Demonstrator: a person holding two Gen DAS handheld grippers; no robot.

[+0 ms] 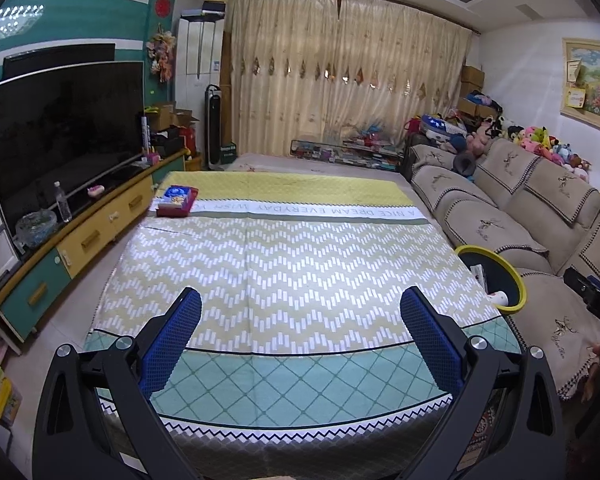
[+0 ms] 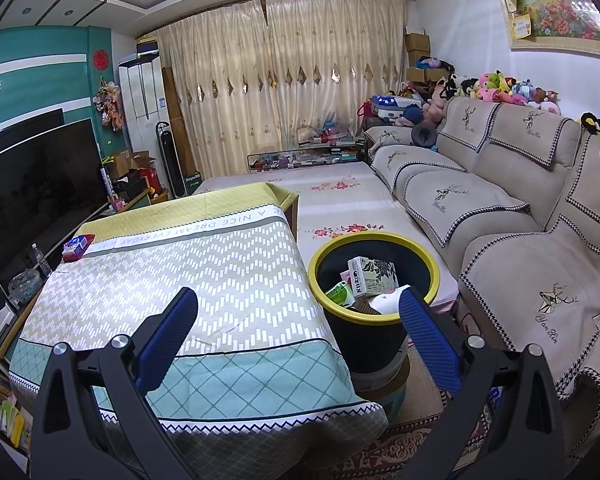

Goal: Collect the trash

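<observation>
1. Over the near edge of the table (image 1: 300, 264) the left gripper (image 1: 300, 312) hangs with its blue-padded jaws spread wide and nothing between them; below it lies only the patterned cloth (image 1: 284, 368) with zigzag and teal diamond bands
2. At the far left corner of the table sits a red tray (image 1: 175, 202) with a blue-and-white packet in it, well apart from both grippers; the right wrist view shows the same red tray (image 2: 77, 247) at the far left edge of the cloth
3. Right of the table stands the trash bin (image 2: 414, 252), dark with a yellow rim, raised on a stack of round things on the floor, between the table and the sofa (image 2: 500, 216)
4. Inside the bin lie a white-and-green carton (image 2: 360, 278), a dark floral box (image 2: 382, 274), a green-and-white wrapper (image 2: 340, 294) and other scraps, piled near the rim
5. The right gripper (image 2: 298, 312) hovers at the near right corner of the table, jaws wide and empty; its right finger (image 2: 424, 332) overlaps the near rim of the bin in the view, while its left finger (image 2: 172, 332) lies over the cloth
6. In the left wrist view the trash bin (image 1: 516, 276) shows at the right edge of the table, a white scrap (image 1: 502, 298) visible at its rim
7. A television (image 1: 60, 128) stands along the left wall on a low cabinet (image 1: 100, 232), and closed curtains (image 1: 340, 80) fill the far wall
</observation>
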